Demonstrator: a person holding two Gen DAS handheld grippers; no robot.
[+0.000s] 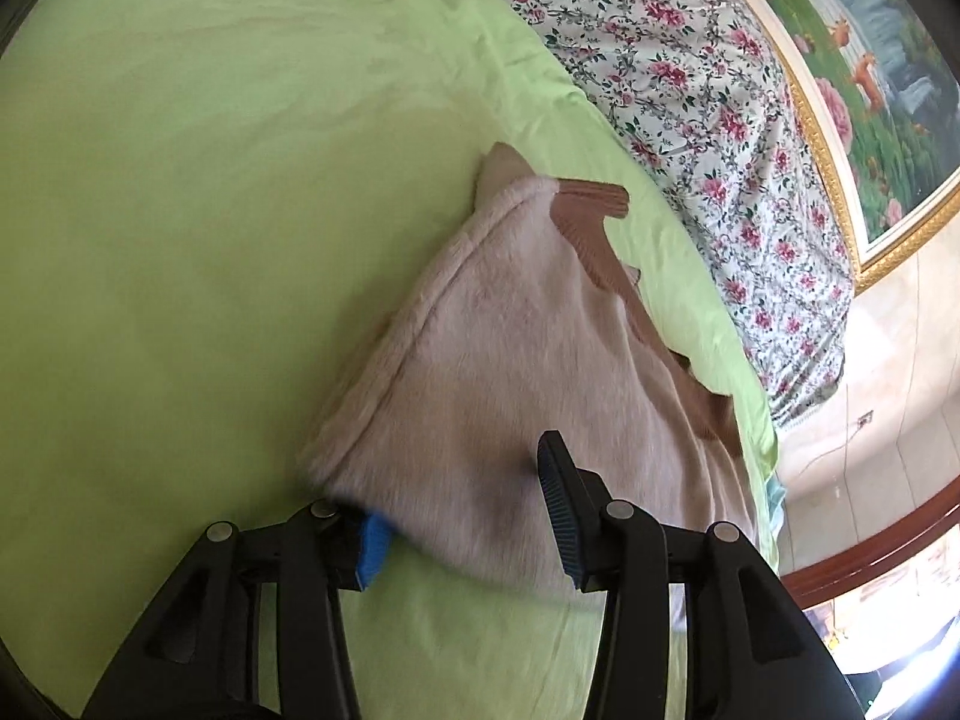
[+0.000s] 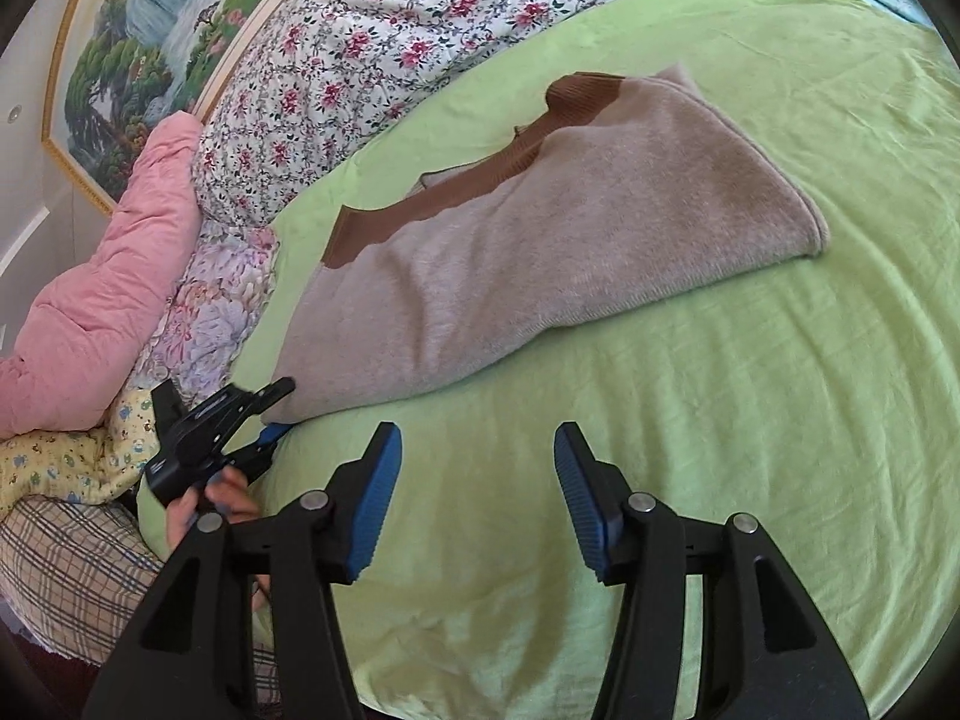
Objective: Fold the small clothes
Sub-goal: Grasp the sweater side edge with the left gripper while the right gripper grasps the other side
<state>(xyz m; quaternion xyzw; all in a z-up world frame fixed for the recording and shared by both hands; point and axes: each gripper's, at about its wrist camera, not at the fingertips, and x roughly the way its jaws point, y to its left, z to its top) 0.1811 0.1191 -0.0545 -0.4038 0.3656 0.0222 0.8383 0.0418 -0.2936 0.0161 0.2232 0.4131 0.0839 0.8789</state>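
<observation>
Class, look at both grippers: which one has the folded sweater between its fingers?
The left gripper. Its open fingers straddle a corner of the beige sweater, while the right gripper has only the green sheet between its fingers.

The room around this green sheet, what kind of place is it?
Most likely a home bedroom: the green sheet covers a bed, a floral quilt and pink duvet are piled behind it, and a framed landscape painting hangs above.

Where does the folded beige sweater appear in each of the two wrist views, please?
Left wrist: the beige sweater fills the centre and lower right, its corner between the left gripper fingers.
Right wrist: it lies across the upper centre, beyond the right gripper.
Shared landmark: the green sheet.
</observation>
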